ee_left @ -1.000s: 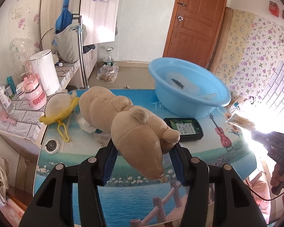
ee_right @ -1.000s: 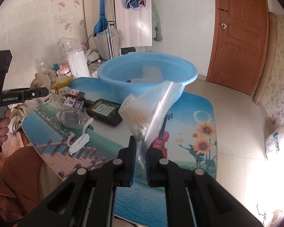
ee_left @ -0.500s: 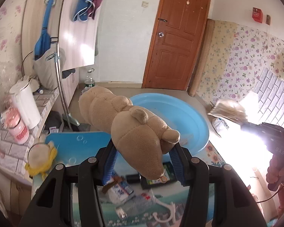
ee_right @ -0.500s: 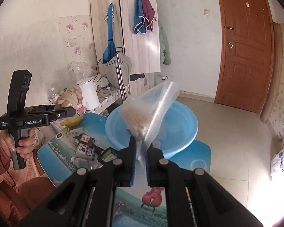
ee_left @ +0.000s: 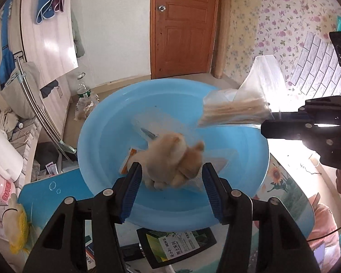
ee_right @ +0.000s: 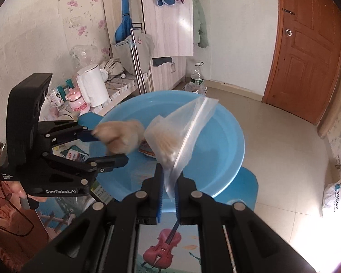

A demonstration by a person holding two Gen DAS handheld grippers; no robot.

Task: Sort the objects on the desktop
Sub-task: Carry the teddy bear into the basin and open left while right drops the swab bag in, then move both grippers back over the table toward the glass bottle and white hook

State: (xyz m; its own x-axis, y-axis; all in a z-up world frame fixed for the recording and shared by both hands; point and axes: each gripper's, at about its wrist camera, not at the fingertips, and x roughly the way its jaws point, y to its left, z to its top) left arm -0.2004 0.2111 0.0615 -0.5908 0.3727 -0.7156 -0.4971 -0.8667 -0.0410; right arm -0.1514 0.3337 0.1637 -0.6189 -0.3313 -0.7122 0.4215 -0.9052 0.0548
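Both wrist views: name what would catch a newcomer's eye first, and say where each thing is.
The big blue basin on the picture-printed table fills the middle of both views. Just above it, a blurred tan plush toy sits between the left tongs, whose jaws have just been opening and no longer press it. To its right, the right tongs pinch a clear bag of cotton swabs over the basin.

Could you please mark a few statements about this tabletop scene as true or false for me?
The right claw pinches a clear bag. True.
The left claw clamps the plush toy tightly. False: its jaws have just been opening, and the toy sits loose between them.
The plush toy is over the blue basin. True.
The wooden door stands open. False: it is shut.
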